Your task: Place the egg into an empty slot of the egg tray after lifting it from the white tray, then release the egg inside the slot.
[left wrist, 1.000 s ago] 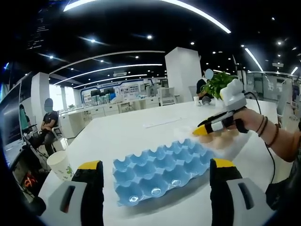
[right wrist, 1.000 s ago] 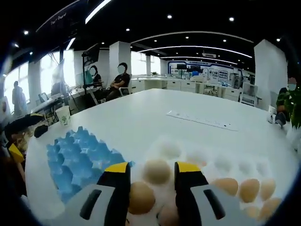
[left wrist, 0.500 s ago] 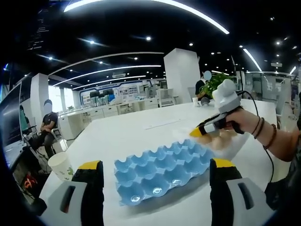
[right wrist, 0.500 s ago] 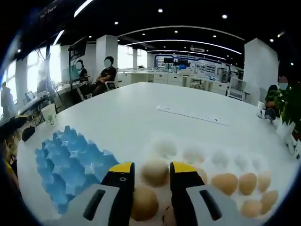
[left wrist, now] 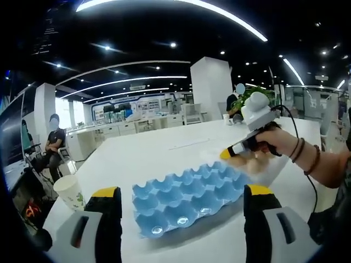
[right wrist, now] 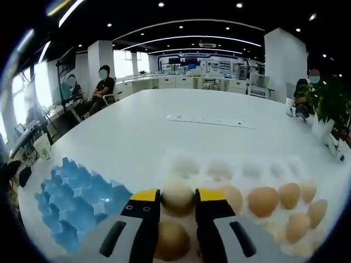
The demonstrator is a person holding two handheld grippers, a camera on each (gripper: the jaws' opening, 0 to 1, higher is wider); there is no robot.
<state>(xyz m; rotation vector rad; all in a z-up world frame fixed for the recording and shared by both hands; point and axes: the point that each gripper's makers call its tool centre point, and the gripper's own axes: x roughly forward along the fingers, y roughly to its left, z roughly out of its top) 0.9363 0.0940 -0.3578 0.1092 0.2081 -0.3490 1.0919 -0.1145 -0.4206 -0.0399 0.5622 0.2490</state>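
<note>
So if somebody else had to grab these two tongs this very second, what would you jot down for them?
Right tongs: shut on an egg over the white tray; whether it is clear of its cup I cannot tell.
Left tongs: open, holding nothing, hovering at the near edge of the blue egg tray.
White tray: more eggs in its cups, some cups bare. It lies right beside the blue egg tray, whose visible slots are empty.
Done: egg gripped.
Left: carry it across to a blue slot, lower it in, open the right tongs.
</note>
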